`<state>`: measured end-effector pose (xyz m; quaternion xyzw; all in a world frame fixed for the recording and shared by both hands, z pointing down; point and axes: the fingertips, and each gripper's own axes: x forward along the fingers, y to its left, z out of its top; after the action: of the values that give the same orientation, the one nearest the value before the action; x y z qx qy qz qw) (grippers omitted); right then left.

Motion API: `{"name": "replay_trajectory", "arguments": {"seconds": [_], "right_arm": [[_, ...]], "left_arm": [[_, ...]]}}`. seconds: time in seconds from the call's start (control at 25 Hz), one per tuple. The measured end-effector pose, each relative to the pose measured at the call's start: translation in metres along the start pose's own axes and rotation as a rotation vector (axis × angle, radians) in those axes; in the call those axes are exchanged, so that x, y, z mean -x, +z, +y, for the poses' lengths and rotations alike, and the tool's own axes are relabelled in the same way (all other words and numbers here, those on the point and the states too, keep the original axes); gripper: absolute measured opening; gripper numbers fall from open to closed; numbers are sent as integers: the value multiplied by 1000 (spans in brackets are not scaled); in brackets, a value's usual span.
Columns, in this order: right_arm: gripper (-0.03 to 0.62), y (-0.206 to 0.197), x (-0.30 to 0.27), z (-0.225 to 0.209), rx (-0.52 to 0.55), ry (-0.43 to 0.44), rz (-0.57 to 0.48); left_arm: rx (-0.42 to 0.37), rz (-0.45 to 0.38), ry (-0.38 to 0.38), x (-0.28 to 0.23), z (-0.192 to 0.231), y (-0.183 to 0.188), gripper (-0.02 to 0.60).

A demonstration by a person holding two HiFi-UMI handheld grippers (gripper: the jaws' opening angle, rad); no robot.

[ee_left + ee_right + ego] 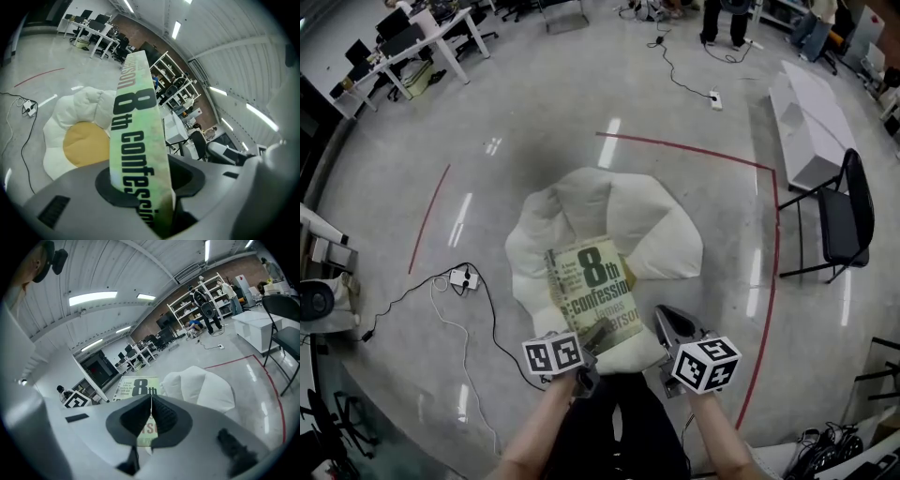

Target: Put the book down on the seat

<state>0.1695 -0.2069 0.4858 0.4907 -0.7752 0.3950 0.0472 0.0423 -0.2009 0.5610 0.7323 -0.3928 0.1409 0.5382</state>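
Observation:
A green-and-cream paperback, the book (595,291), hangs tilted over the white petal-shaped seat cushion (609,211) on the floor. My left gripper (592,339) is shut on the book's near lower edge. In the left gripper view the book's spine (136,140) stands up between the jaws of that gripper (154,187), above the seat's yellow centre (84,145). My right gripper (667,323) hovers just right of the book, its jaws pressed together on nothing. The right gripper view looks past those shut jaws (151,416) to the book's cover (136,387) and the seat (201,385).
A black folding chair (848,211) and a white bench (811,122) stand to the right. A power strip with cables (461,277) lies left of the seat. Red tape (769,244) marks the floor. Desks (422,42) stand far left; a person's legs (722,19) show at the back.

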Motion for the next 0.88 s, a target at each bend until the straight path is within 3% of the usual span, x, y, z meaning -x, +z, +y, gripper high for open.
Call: {"name": "replay_trajectory", "arguments": {"seconds": [0.28, 0.88], "right_arm": [[14, -36, -54, -48, -16, -49, 59], [14, -138, -168, -171, -142, -146, 103]], "left_arm": [[-12, 83, 86, -65, 70, -8, 184], [-41, 203, 158, -207, 201, -52, 186]]}}
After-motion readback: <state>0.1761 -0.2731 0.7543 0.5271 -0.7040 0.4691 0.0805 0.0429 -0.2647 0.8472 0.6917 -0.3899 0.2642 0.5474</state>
